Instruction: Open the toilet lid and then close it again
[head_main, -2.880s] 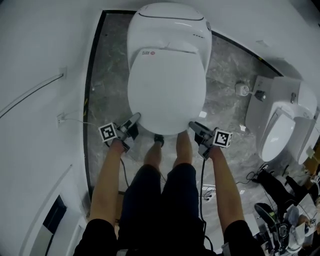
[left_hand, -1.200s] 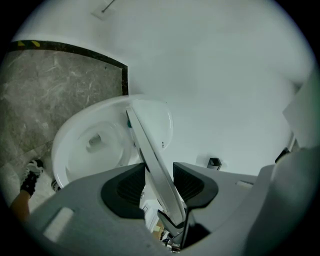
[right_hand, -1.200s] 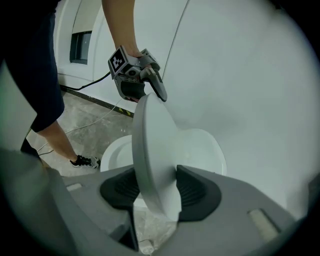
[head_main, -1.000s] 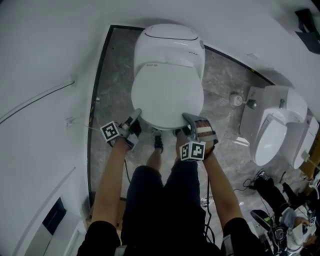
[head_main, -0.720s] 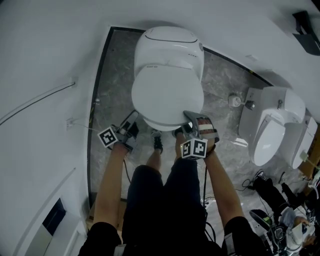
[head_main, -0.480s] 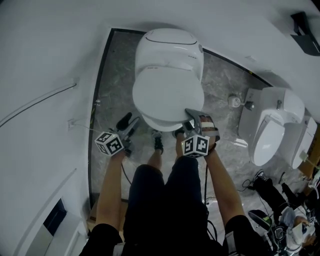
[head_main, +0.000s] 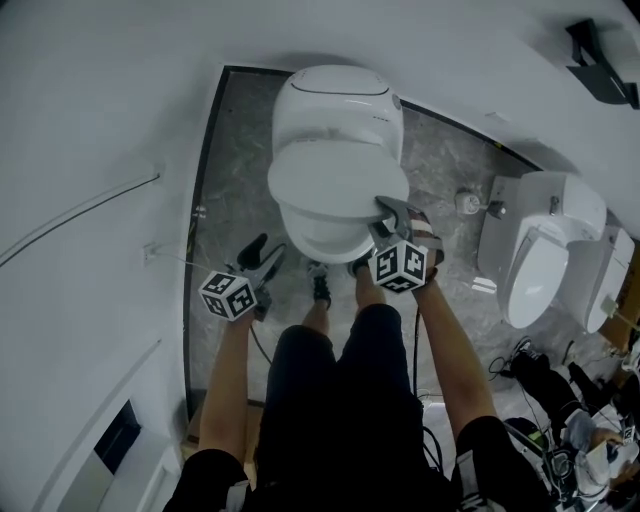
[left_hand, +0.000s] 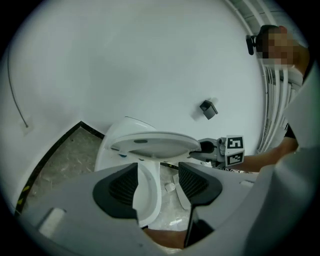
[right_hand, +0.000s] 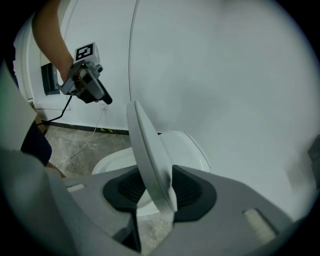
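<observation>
The white toilet stands on a grey marble floor. Its lid is tilted up off the seat. My right gripper holds the lid's front right rim; in the right gripper view the lid's edge runs between both pads of that gripper, whose jaws are closing on it. My left gripper hangs left of the bowl, apart from it, jaws wide and open. In the left gripper view nothing sits between its pads; the raised lid and the right gripper show beyond.
A second white toilet stands at the right, with a floor valve between the two. The white wall and a dark floor border close off the left. The person's legs and feet are at the bowl's front. Cables and bags lie at lower right.
The right gripper has lifted the lid's front edge off the seat. The left gripper has let go of the rim, opened, rolled and drawn away to the left.
</observation>
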